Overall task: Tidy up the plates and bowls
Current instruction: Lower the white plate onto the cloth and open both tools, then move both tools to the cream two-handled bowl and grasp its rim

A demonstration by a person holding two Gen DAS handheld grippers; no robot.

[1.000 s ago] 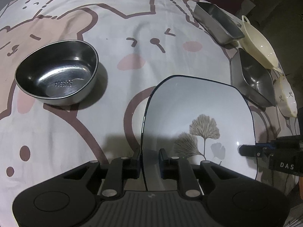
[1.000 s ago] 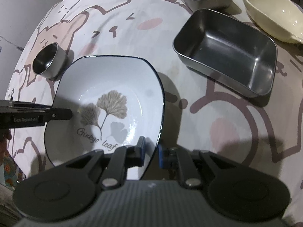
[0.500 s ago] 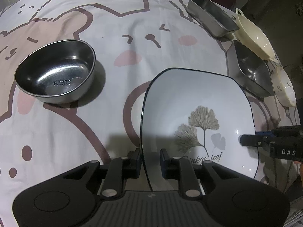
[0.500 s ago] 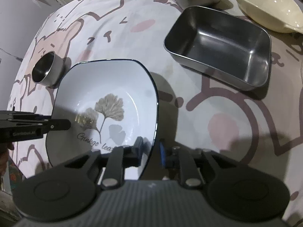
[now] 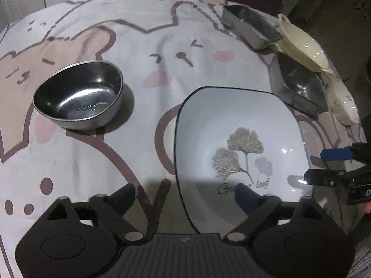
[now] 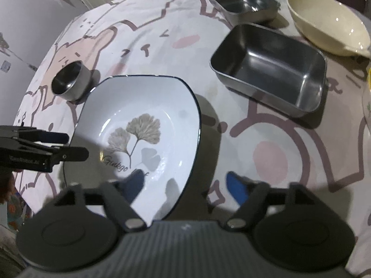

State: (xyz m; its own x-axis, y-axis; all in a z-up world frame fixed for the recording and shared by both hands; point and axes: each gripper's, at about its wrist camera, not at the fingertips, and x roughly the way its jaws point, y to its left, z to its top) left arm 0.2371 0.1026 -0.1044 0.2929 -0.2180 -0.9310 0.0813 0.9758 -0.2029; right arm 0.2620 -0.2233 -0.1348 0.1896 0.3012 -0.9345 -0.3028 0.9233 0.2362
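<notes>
A white square plate (image 5: 238, 148) (image 6: 139, 127) with a dark rim and a ginkgo leaf print lies flat on the cartoon tablecloth. My left gripper (image 5: 185, 197) straddles the plate's left rim; its jaws are opening and neither pad touches the rim. My right gripper (image 6: 185, 187) straddles the opposite rim, its jaws likewise opening and clear of the plate. Each gripper also shows in the other's view: the right gripper (image 5: 324, 165) over one edge, the left gripper (image 6: 74, 146) over the other. A round steel bowl (image 5: 78, 99) (image 6: 69, 81) stands beside the plate.
Two rectangular steel trays (image 6: 269, 67) (image 6: 243, 0) and a cream handled bowl (image 6: 329, 20) sit beyond the plate near the table's far edge. A small patterned white bowl (image 5: 343, 104) stands by the table edge. The tablecloth (image 5: 162, 46) shows bare between bowl and trays.
Both grippers were shut on opposite rims of the plate; now both have let go and spread wide. The plate rests on the cloth, and both grippers have lifted slightly.
</notes>
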